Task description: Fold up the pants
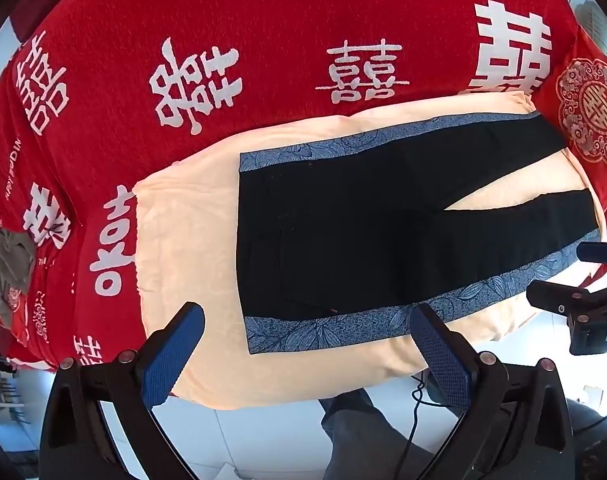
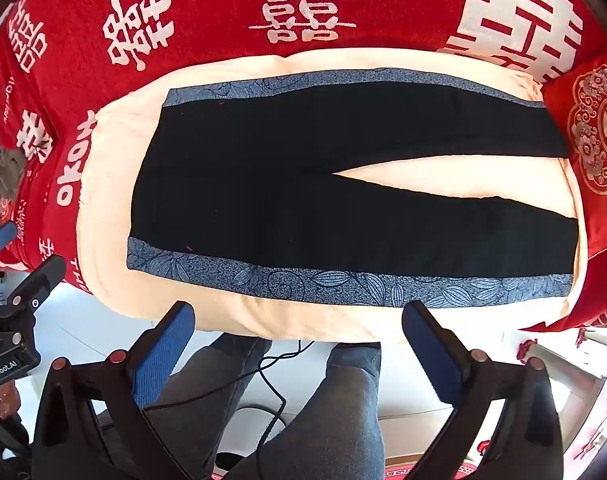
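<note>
A red bedspread (image 1: 115,128) printed with white characters and the words "THE BIG DAY" covers the bed. A cream blanket (image 2: 115,280) lies flat on top of it at the near edge. A red embroidered cushion (image 2: 595,136) rests at the right end. A crumpled grey garment (image 1: 5,264) lies at the left. A black cable (image 2: 271,388) runs across the white floor (image 1: 271,436).

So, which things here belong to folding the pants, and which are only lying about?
For the job:
- black pants
- left tool, open
- right tool, open

Lying about:
- cream blanket underneath
- red bedcover
- grey cloth
- red cushion
</note>
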A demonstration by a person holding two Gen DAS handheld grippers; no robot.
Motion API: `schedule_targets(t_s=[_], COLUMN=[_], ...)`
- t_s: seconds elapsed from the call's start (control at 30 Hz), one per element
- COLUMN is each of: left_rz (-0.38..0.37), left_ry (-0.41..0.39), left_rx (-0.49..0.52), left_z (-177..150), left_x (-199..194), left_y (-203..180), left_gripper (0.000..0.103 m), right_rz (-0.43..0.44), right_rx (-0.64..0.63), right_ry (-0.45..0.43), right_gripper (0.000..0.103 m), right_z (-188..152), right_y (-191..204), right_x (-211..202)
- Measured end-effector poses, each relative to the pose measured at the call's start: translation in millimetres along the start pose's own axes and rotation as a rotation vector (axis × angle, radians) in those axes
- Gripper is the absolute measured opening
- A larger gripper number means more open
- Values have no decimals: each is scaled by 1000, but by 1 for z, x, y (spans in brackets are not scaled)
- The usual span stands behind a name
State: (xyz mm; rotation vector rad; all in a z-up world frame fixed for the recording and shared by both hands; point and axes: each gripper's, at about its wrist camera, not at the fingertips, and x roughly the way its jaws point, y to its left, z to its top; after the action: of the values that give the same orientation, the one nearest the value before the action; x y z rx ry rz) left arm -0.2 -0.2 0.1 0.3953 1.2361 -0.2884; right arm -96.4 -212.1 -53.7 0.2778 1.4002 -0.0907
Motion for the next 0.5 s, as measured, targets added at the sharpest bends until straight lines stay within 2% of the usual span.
schedule_targets(t_s=[0.5], left_rz=[18], left_ry=[-17], left_rx=[17], left_z=[5], left_x=[-5], left_y=[-1], left_gripper=[103], right_rz=[-6], right_rx=[-2], right_ry=[-12], right_gripper=[103], right_z=[1], right_y=[1], right_x=[-5])
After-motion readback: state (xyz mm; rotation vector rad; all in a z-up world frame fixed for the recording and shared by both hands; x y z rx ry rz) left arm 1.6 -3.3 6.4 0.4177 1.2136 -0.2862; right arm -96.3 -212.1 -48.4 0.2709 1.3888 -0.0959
